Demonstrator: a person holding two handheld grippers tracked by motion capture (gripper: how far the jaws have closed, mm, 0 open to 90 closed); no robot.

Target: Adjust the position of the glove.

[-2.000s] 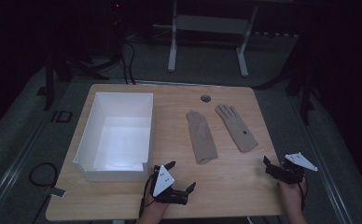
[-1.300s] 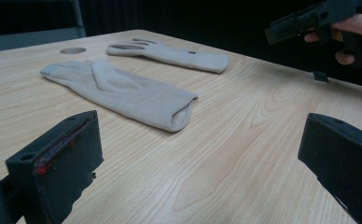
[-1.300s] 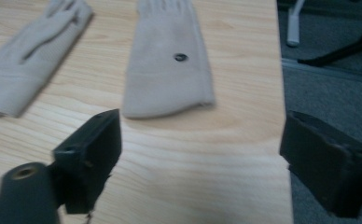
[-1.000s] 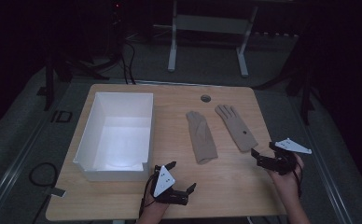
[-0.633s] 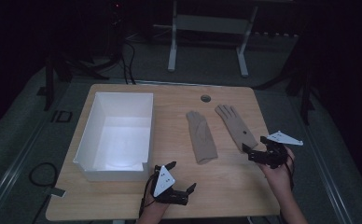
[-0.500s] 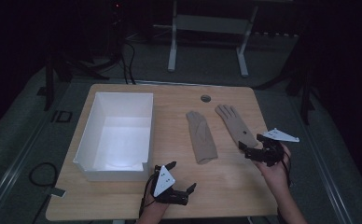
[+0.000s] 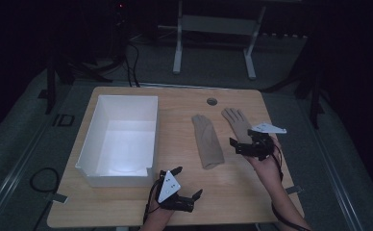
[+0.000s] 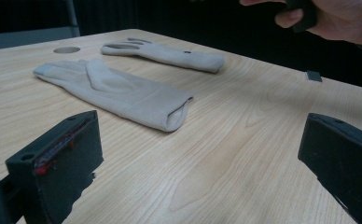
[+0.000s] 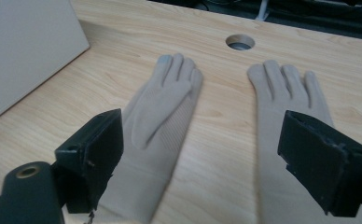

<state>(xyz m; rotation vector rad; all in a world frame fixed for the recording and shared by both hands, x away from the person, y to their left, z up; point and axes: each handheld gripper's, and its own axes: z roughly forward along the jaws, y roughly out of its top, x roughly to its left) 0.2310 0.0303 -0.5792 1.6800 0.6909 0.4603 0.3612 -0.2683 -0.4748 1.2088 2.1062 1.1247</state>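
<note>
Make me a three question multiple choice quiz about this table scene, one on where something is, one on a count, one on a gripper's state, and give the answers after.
1. Where does the open white rectangular box stand on the light wooden table?
A. its left side
B. its right side
C. under it

2. How many beige fabric gloves lie on the table?
A. one
B. two
C. four

3. How do the jaws of the right gripper stand?
A. shut on a glove
B. open
C. shut on the box

Answers: 1 A, the high view shows it left of the gloves; 2 B, the left glove and the right glove; 3 B, both jaws stand wide apart over the gloves.
</note>
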